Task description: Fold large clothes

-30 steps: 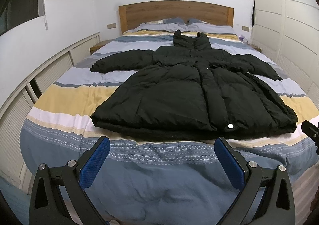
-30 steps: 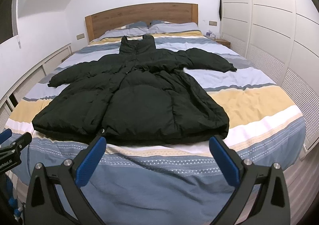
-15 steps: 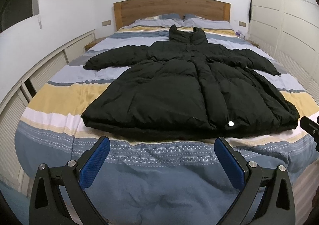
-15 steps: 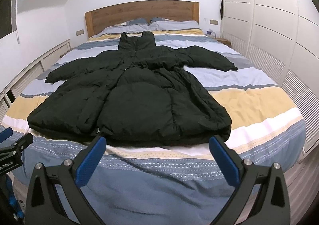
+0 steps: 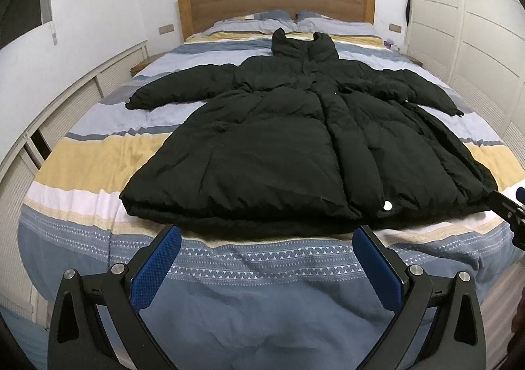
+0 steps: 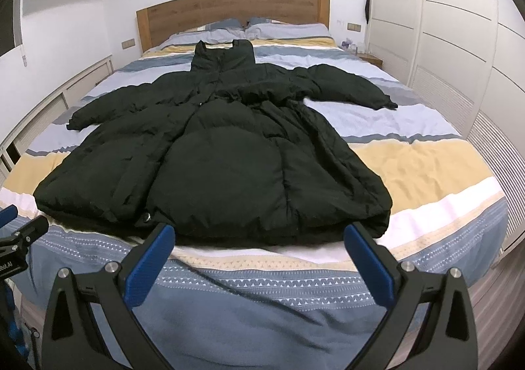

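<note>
you hold both tongs over the foot edge of the bed (image 5: 82,173), and neither one touches anything. your left tongs (image 5: 267,243) stand wide apart, with the blue pads (image 5: 154,271) just short of the hem of the black puffer coat (image 5: 262,153). your right tongs (image 6: 259,240) are also wide apart, and their tips sit very close to the hem; from this view i cannot tell if they touch the fabric or are only in front of it.

the coat (image 6: 213,156) lies flat and face up on the striped duvet (image 6: 410,166), in the middle of the bed, with the hem toward the foot edge and the collar toward the headboard (image 5: 275,6). the left sleeve (image 5: 183,88) points out to the left edge of the bed, and the right sleeve (image 6: 347,88) points out to the right edge. a small white snap (image 5: 388,205) shows on the hem near the front closure. two pillows (image 5: 295,17) rest at the head of the bed, behind the collar. a white wardrobe (image 6: 443,25) stands along the right side of the bed. in the left wrist view, a part of your right tongs shows at the right border, near the right corner of the hem.
</note>
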